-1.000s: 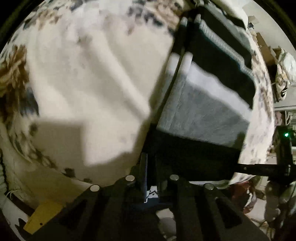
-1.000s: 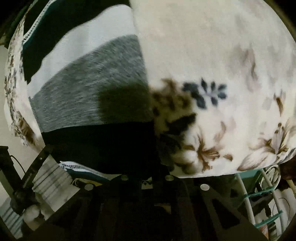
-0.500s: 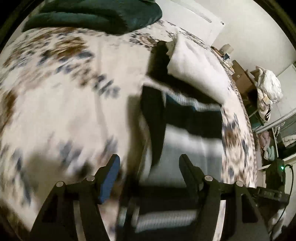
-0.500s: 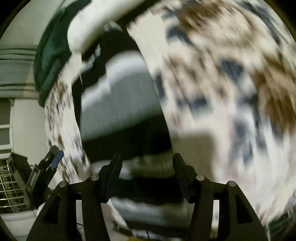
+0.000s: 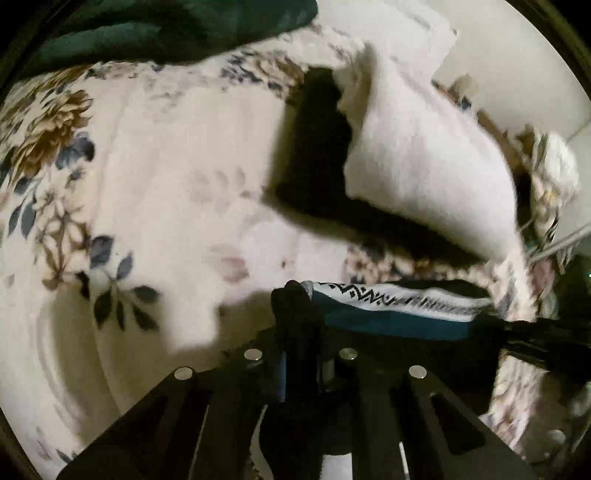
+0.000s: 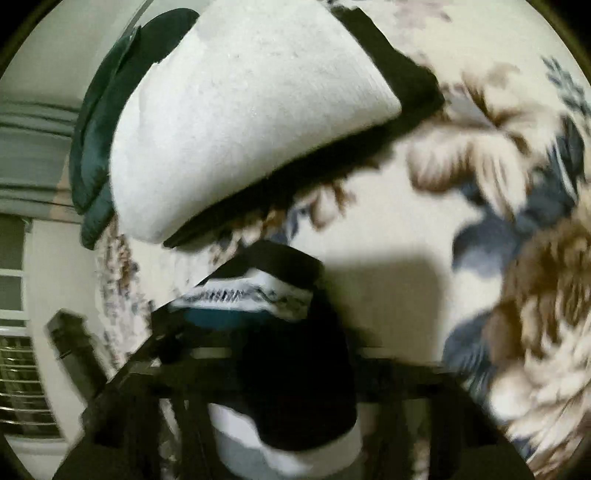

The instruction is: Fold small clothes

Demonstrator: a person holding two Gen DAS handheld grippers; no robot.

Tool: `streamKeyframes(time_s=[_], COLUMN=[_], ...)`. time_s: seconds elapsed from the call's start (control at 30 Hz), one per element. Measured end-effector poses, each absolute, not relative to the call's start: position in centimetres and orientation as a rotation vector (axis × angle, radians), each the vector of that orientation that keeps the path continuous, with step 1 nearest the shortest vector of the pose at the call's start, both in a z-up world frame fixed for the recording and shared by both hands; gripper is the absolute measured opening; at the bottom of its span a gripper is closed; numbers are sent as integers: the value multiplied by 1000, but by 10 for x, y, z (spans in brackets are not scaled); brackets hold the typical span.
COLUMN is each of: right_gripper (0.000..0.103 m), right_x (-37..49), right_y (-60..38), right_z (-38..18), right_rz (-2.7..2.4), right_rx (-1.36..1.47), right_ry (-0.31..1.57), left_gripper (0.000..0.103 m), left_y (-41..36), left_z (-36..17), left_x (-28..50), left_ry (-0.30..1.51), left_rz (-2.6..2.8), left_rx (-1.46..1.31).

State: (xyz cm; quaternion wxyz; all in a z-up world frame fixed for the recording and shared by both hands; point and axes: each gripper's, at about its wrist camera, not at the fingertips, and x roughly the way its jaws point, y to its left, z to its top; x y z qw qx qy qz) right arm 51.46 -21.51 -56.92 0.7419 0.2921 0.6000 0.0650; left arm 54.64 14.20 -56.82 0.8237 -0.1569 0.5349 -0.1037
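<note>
A striped garment (image 5: 388,310), black with a white zigzag band and a teal band, hangs stretched between my two grippers above the floral bedspread (image 5: 166,184). My left gripper (image 5: 299,332) is shut on a bunched black corner of it. In the right wrist view the garment (image 6: 258,295) drapes over my right gripper (image 6: 295,332), whose jaws are closing on its black edge. White and grey stripes hang down below them. The right gripper's fingers are blurred and mostly hidden by the fabric.
A folded white cloth (image 5: 424,166) (image 6: 240,110) lies on the bed beyond the garment, over a dark layer. A dark green blanket (image 5: 166,26) (image 6: 96,147) lies at the far end. The bedspread (image 6: 406,221) spreads wide to one side.
The garment lay flat on the bed; both grippers opened, swept along it, then shut on one edge, which is now lifted off the bedspread.
</note>
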Motion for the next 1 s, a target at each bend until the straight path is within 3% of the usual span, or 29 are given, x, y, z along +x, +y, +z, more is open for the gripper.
streamKeyframes(time_s=[0.13, 0.33, 0.4, 0.43, 0.47, 0.57, 0.6, 1.0], right_gripper=[6, 11, 31, 51, 60, 66, 67, 67], right_x=[518, 540, 538, 532, 521, 481, 463, 228], right_y=[-228, -218, -221, -225, -229, -238, -241, -236], right_z=[-566, -586, -577, -571, -567, -555, -553, -572], right_rz=[76, 42, 71, 105, 124, 168, 180, 104], right_rx=[670, 635, 639, 660, 674, 714, 730, 714], right_ry=[1259, 1380, 1388, 1388, 1387, 1390, 1398, 1587], left_gripper=[6, 11, 16, 19, 25, 49, 52, 53], left_y=[166, 183, 187, 189, 191, 200, 204, 208], left_z=[-582, -593, -582, -573, -567, -550, -549, -567], left_x=[556, 559, 550, 540, 531, 487, 474, 277], left_ry=[1156, 1219, 1214, 1207, 1201, 1187, 1189, 1406], left_rz=[-193, -218, -237, -236, -246, -269, -275, -212], left_rx=[-426, -485, -465, -448, -439, -440, -446, -347])
